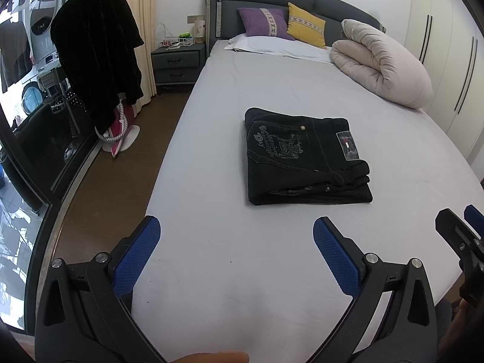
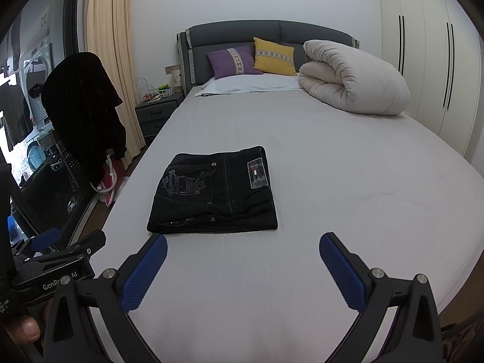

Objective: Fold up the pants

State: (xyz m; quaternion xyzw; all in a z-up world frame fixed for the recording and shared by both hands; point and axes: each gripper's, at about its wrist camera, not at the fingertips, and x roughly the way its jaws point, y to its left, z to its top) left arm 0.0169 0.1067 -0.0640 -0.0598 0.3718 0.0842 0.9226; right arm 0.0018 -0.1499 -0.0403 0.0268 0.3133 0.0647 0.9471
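While folded, pants (image 1: 305, 157), right-view thumb (image 2: 25, 331) perhaps.

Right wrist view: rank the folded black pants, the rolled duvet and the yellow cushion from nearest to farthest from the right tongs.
1. Folded black pants: just ahead of the open right tongs, slightly left.
2. Rolled duvet: far right, near the bed's head.
3. Yellow cushion: against the headboard, centre.

I see the bed (image 2: 332, 187) under a pale grey sheet. At its head lean a purple cushion (image 2: 231, 61) and a yellow cushion (image 2: 273, 57), with a rolled cream duvet (image 2: 352, 80) beside them. Left of the bed stands a nightstand (image 2: 157, 112); nearer, a dark garment (image 2: 81, 112) hangs.
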